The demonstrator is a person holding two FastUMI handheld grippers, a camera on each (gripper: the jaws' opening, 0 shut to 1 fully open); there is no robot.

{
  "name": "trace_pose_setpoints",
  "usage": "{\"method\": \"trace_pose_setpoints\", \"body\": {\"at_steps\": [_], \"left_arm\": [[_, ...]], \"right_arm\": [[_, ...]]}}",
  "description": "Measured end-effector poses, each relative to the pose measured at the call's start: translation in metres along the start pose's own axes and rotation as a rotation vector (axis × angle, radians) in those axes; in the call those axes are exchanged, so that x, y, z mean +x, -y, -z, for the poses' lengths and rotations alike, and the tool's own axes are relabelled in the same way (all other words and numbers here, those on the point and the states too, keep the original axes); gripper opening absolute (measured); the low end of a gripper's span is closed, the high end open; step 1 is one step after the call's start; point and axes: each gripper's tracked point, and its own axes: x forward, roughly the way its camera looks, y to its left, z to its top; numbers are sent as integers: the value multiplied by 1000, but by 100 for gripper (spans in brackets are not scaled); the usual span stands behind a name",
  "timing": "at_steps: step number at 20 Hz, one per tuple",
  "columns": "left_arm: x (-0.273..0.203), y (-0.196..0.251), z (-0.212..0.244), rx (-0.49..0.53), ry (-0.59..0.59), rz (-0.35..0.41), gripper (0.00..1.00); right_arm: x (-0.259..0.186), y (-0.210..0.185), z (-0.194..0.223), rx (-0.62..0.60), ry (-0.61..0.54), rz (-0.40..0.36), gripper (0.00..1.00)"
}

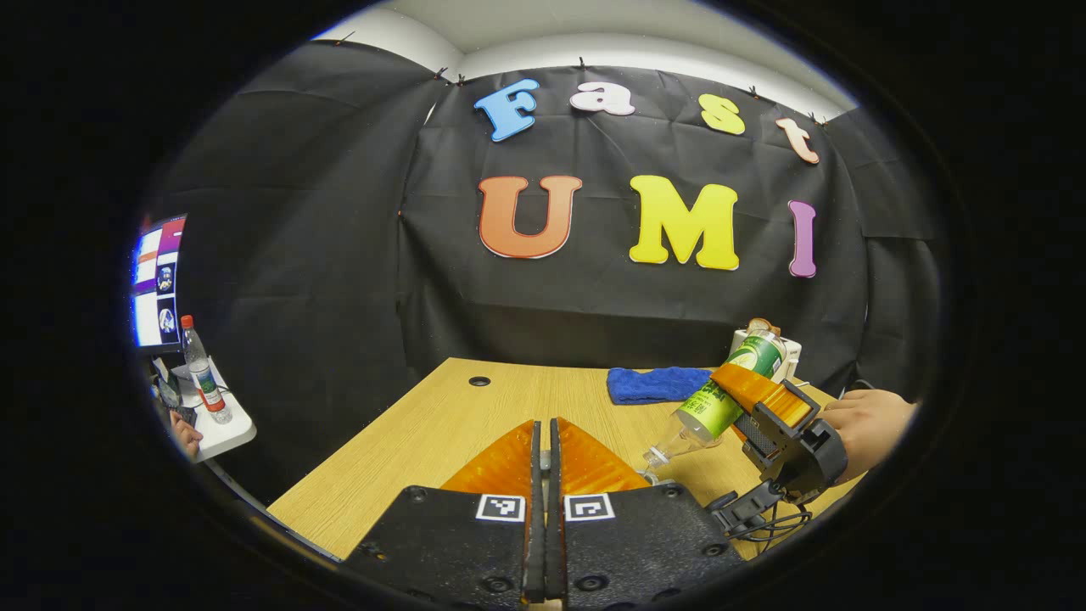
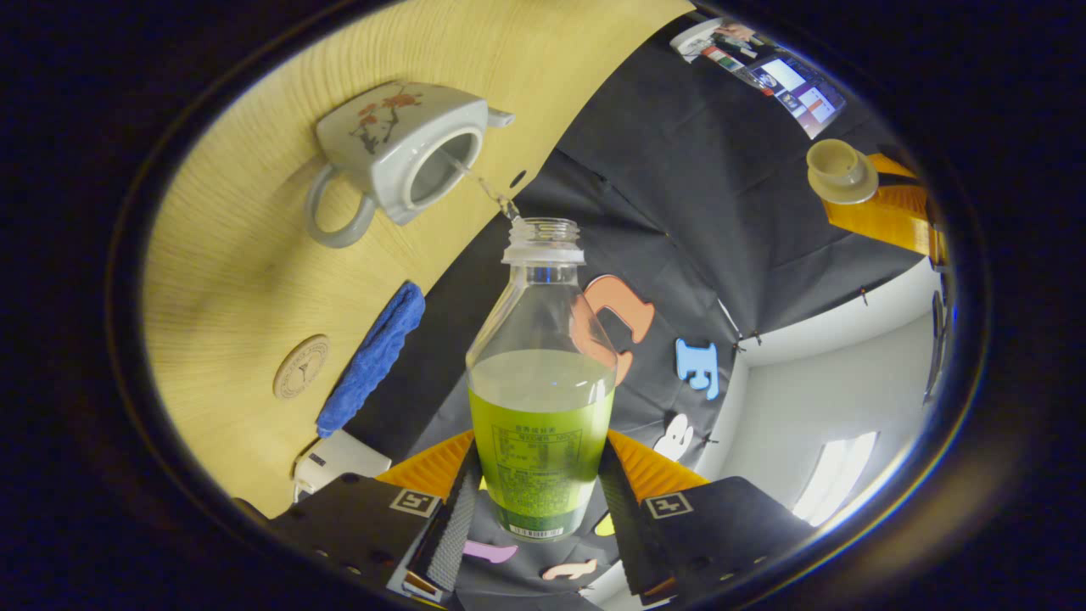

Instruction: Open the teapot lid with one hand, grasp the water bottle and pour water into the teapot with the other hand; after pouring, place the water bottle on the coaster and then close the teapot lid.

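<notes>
**Pouring: hold the stream on the teapot mouth**

In the right gripper view, going left to right: the teapot (image 2: pixel 399 157) stands on the surface (image 2: pixel 229 255) with its mouth bare, and a thin stream runs into it from the neck of the water bottle (image 2: pixel 543 373). The coaster (image 2: pixel 301 367) lies free on the surface beside a blue cloth (image 2: pixel 373 356). The right gripper (image 2: pixel 539 501) clamps the bottle's labelled body with a finger on each side. At the far right, the lid (image 2: pixel 840 170) is held aloft in the left gripper's fingers.

In the left gripper view, the left gripper (image 1: pixel 545 441) has its fingers drawn nearly together; what they pinch cannot be told here. Toward the surface's right edge the bottle is tilted neck-down.

Judgement: the stream is narrow, so the tilt should deepen slowly, with the neck held above the opening. About half the water remains. The lid ought to wait well clear until the bottle sits on the coaster.
</notes>
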Motion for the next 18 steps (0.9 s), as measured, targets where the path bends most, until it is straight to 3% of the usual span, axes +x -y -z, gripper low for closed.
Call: {"method": "trace_pose_setpoints", "body": {"at_steps": [18], "left_arm": [[0,1,0,11,-1,3,3]], "right_arm": [[-1,-5,1,15,-1,47,72]]}}
